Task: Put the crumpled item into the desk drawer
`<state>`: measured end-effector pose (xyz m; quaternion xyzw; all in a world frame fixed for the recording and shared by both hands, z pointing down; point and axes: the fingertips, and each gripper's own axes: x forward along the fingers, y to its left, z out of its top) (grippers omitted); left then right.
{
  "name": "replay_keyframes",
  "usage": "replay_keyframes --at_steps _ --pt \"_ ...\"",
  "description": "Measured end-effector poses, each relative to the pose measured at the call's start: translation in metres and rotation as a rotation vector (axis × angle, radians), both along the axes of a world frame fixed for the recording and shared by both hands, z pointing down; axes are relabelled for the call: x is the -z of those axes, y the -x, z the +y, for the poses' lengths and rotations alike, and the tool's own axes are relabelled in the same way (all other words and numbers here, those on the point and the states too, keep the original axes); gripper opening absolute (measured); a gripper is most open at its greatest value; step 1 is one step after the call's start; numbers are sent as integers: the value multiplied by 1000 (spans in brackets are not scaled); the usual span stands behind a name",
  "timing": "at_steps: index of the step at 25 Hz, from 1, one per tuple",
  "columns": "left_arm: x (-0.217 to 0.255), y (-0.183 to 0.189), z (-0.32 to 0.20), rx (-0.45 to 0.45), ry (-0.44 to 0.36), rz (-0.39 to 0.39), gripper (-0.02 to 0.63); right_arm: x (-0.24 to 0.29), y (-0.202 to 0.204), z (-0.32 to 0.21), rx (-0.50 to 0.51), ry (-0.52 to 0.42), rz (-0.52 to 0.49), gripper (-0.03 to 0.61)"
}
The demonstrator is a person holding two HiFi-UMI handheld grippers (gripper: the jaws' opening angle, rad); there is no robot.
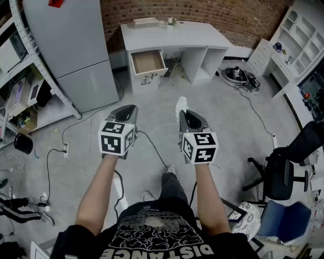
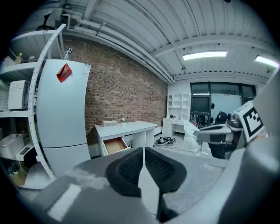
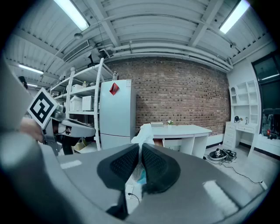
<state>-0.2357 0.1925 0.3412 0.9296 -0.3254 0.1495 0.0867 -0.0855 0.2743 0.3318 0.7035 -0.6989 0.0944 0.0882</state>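
Shirt (image 1: 152, 238) print reads "DISTANCE", upside down in head view. Right gripper (image 3: 140, 148) fingers pinched on crumpled white item (image 3: 143, 134), held in the air over concrete floor (image 1: 228, 126), well apart from the open drawer (image 1: 147, 61). Left gripper (image 2: 143, 151) fingers together, nothing between. Drawer sits under white surface (image 1: 172, 38) at brick wall (image 1: 202, 12); grey fridge (image 1: 76, 50) with red tag (image 2: 64, 72) left of it. Cables (image 1: 152, 139) strewn across floor, office chair (image 1: 283, 167) off to the right.

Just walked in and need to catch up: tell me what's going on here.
A person stands holding two grippers. The right gripper is shut on the crumpled white item; the left gripper is shut and empty. The desk drawer ahead stands open, the item not yet in it.
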Motion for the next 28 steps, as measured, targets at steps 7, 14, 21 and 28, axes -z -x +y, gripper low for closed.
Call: replay_keyframes --at_steps 7,14,21,28 --pt "-2 -12 -12 -3 -7 -2 18 -3 -10 -15 6 -7 -6 28" --pt "-5 -43 -32 9 -11 -14 20 -7 -35 -40 44 -14 -14 29" --pt "-8 -96 -61 40 -13 -32 18 -18 -84 -74 89 -3 -33 29" --pt "-13 -157 -80 94 -2 -47 19 -24 -146 -100 152 7 -46 29"
